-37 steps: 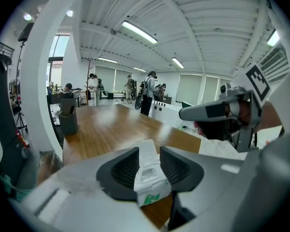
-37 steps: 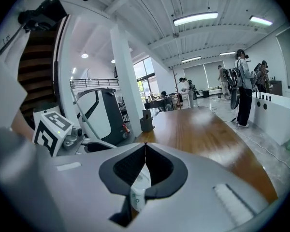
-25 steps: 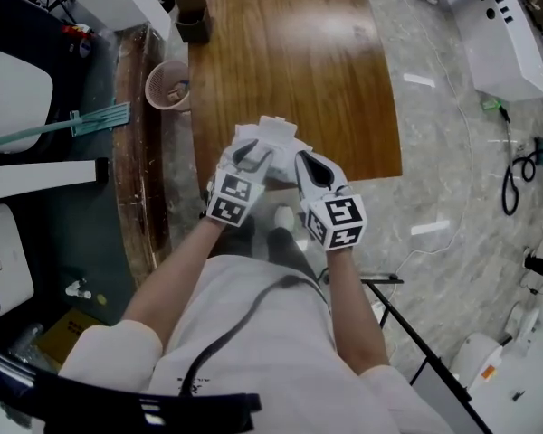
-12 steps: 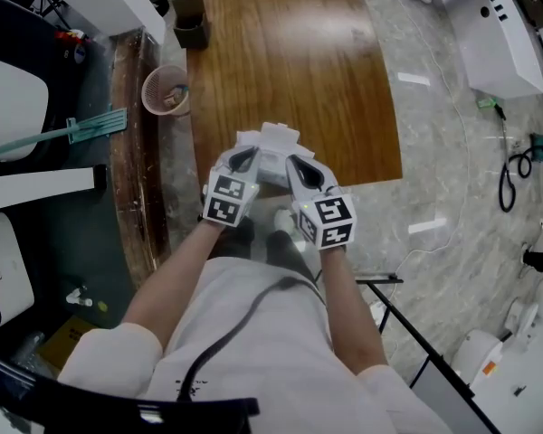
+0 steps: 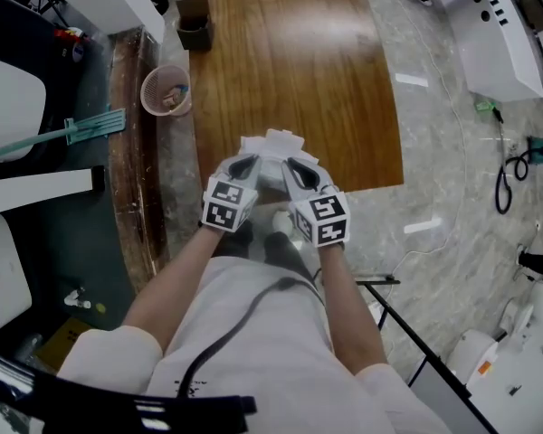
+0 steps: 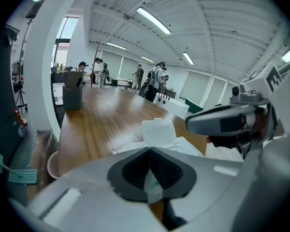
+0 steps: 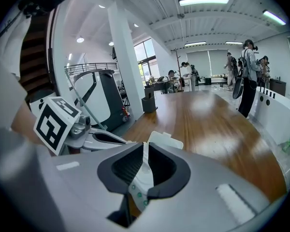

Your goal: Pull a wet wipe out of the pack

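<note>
Soft white plastic wet-wipe pack (image 5: 270,148) at near edge of brown wooden bench (image 5: 290,52), flap lid up. My left gripper (image 5: 245,164): jaws clamped on thin film edge. My right gripper (image 5: 295,164): jaws clamped on opposite edge. Pack seems light, floppy, slippery. Wipe likely damp, tears easily; take it at opening under flap.

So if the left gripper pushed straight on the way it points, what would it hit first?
The wipe pack, whose edge the left gripper pinches; beyond it, probably the wooden table.

The left gripper (image 5: 245,167) points toward one o'clock and the right gripper (image 5: 295,167) toward eleven. Each is clamped shut on the wipe pack (image 5: 273,145).
</note>
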`<action>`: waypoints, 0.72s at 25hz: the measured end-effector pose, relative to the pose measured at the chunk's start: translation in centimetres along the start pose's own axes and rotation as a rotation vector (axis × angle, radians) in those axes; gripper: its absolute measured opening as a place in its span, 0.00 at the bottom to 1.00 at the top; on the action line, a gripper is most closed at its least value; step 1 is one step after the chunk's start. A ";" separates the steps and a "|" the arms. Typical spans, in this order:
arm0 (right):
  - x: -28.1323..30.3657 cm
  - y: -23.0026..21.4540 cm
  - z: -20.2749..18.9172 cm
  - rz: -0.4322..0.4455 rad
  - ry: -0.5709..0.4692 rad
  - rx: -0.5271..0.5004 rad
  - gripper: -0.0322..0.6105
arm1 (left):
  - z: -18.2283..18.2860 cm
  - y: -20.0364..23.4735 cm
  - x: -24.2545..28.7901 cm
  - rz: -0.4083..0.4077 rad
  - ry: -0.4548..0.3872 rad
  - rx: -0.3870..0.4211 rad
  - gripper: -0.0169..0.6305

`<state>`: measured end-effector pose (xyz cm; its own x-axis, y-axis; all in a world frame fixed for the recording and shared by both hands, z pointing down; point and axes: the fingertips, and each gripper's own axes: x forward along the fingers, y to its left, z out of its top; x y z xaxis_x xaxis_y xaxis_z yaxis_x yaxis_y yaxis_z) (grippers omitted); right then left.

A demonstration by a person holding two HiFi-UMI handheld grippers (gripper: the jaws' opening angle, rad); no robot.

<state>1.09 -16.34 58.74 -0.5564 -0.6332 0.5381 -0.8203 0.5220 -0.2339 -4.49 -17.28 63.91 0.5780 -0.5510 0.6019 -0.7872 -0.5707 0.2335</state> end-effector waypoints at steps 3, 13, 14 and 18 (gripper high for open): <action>0.4 0.1 -0.3 0.003 0.017 -0.002 0.11 | -0.3 0.0 0.1 -0.020 0.003 -0.001 0.04; 2.0 1.4 -2.3 0.058 0.144 -0.069 0.17 | -0.8 0.1 0.3 -0.053 -0.007 -0.016 0.04; 2.1 1.5 -2.7 0.064 0.161 -0.076 0.18 | -0.8 0.1 0.3 -0.056 -0.008 -0.018 0.04; 2.7 1.7 -3.7 0.080 0.216 -0.076 0.18 | -0.9 0.2 0.3 -0.064 -0.015 -0.026 0.04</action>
<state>-1.33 -15.05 62.78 -0.5715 -0.4550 0.6829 -0.7576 0.6125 -0.2258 -4.68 -17.04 64.82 0.6301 -0.5233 0.5736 -0.7540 -0.5888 0.2912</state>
